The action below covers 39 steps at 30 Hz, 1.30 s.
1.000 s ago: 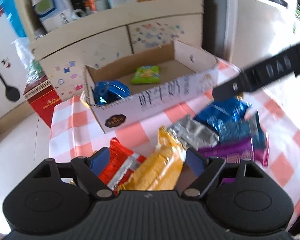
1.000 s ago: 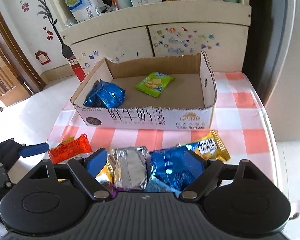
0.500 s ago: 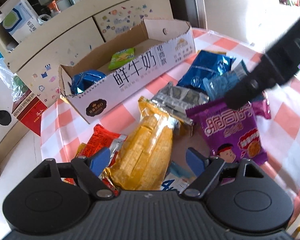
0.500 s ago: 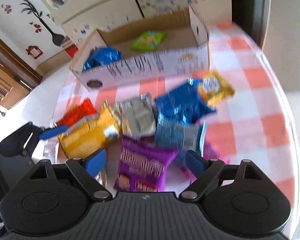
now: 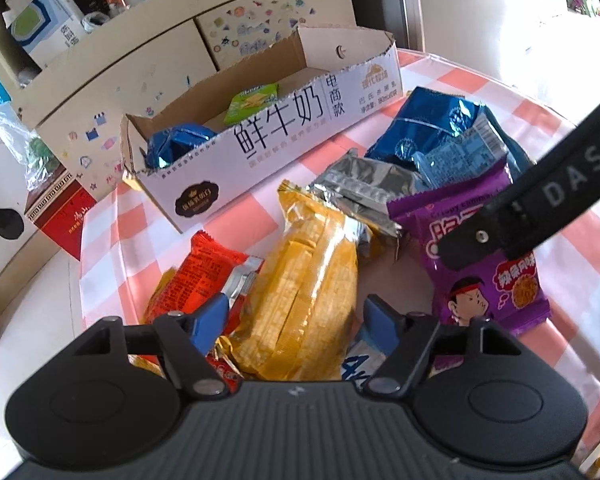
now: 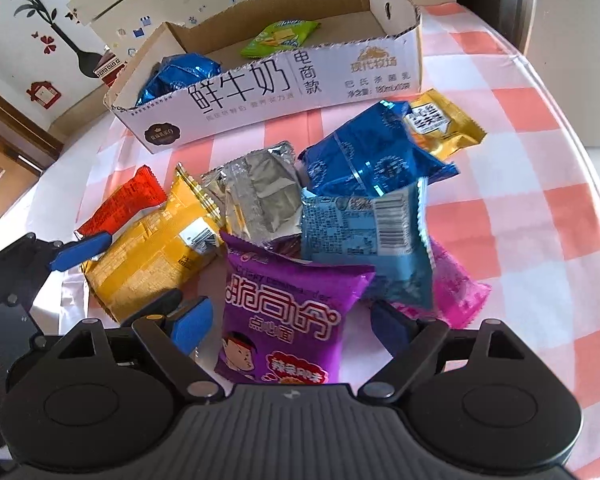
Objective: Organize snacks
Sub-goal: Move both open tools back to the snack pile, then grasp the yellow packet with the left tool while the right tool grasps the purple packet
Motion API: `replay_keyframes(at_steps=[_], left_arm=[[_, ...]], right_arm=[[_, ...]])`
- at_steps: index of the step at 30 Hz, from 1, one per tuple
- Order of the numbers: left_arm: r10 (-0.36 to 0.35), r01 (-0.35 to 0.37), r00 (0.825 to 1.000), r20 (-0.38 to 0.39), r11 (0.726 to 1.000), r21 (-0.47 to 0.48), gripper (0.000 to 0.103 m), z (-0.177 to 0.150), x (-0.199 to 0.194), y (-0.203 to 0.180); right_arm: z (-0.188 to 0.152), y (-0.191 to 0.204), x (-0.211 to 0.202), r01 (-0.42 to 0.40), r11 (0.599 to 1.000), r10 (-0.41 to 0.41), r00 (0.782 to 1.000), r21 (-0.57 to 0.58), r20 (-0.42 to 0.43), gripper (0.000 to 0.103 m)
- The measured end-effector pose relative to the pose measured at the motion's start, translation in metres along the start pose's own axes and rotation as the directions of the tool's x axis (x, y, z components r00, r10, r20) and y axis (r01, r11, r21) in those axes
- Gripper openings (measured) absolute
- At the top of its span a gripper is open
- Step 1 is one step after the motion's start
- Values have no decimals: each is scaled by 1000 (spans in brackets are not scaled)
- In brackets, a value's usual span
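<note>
The left tongs [image 5: 294, 314] tilt steeply down over a long yellow pack [image 5: 304, 280]; their jaws have just been closing and now straddle its near end, though whether the pads press it yet cannot be told. The right tongs [image 6: 290, 320] stand spread wide, also angled down, with a purple pack [image 6: 288, 312] lying between the jaws, untouched. Around these lies a loose heap on the checked tabletop [image 6: 540, 208]: a red pack [image 6: 124, 204] just left of the yellow one, a silver pack [image 6: 256, 192], a dark blue bag [image 6: 364, 156], a light blue pack [image 6: 364, 240], a pink pack [image 6: 456, 292] partly beneath it, and a small gold sachet [image 6: 444, 124]. Beyond the heap, a cardboard box [image 6: 300, 80] holds only a blue bag [image 6: 180, 74] and a green pack [image 6: 280, 38]. Sorting looks barely begun: two snacks boxed, about eight left outside.
</note>
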State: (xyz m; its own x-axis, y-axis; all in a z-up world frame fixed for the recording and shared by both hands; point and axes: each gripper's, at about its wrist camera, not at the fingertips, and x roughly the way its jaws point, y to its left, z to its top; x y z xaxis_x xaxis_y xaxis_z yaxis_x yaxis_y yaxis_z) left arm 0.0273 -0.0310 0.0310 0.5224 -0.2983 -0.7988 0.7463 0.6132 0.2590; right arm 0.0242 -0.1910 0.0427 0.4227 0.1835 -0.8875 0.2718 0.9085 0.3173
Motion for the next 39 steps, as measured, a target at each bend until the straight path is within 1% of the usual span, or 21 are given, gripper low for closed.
replay_keyframes(at_steps=[4,6,7,8,10,11,13,15,17,19,23,25,27,29,31,32,34,37,38,39], left_arm=[[-1,1,1000,11,1000,11,74,-3,0,-2],[2,-3,1000,8,1000,12,74,-4,1,-4],[8,-8,1000,5,1000,15,74,-4,3,-5],[11,-11,1000,4,1000,16,74,-3,4,-6],[11,-11,1000,-1,1000,6,69,-2,5,-7],[6,-6,1000,-4,1000,-4,58,-2,6,-6],[-17,16,1000,-15,999,-37,56,-1,5,-3],[-30,29,999,-16,998,-59,52,-2,3,-1],[-41,40,999,-15,996,-85,49,-2,0,0],[-52,50,999,-14,992,-120,48,-3,-3,3],[-63,61,998,-4,986,-158,46,-3,-7,2],[-68,67,998,2,980,-188,45,-2,-10,3],[-64,64,998,6,975,-212,45,-2,-12,4],[-50,49,999,0,976,-212,45,-2,-13,2],[-57,52,998,-16,979,-196,45,-3,-9,-2],[-56,50,998,-22,980,-193,47,-4,-6,-4],[-48,40,998,-35,980,-194,50,-6,0,-7],[-48,36,998,-49,978,-207,50,-5,8,-9],[-40,28,998,-55,980,-199,48,-5,11,-10],[-30,18,998,-60,981,-192,48,-4,13,-12]], right_arm=[[-1,6,10,9,1000,-9,1000,-10,-10,88],[-2,9,16,17,1000,-17,1000,-12,-15,81],[-2,9,18,23,1000,-23,1000,-13,-17,80],[-2,9,20,25,1000,-25,1000,-11,-17,76],[-2,10,21,21,1000,-22,1000,-12,-12,73],[-2,11,22,19,1000,-19,1000,-20,-9,71],[-2,11,20,13,999,-13,1000,-35,-3,70],[-2,10,16,6,999,-6,1000,-51,7,69],[-1,11,10,1,997,1,1000,-72,22,69],[-1,13,5,-8,995,12,999,-104,39,62],[-2,19,-2,-4,987,16,997,-161,69,58],[-2,21,-3,-17,984,31,997,-179,71,55],[-2,22,-6,-19,981,35,996,-195,81,52],[-2,24,-7,-10,977,31,995,-212,93,50],[-1,24,-5,-12,979,30,996,-205,86,50],[0,23,-3,-11,980,27,997,-200,76,50],[1,20,4,-16,984,25,999,-178,44,51],[-1,14,12,-53,990,52,999,-132,-14,58],[-2,13,14,-61,990,58,998,-124,-27,60],[-3,12,15,-62,991,58,998,-122,-34,61]])
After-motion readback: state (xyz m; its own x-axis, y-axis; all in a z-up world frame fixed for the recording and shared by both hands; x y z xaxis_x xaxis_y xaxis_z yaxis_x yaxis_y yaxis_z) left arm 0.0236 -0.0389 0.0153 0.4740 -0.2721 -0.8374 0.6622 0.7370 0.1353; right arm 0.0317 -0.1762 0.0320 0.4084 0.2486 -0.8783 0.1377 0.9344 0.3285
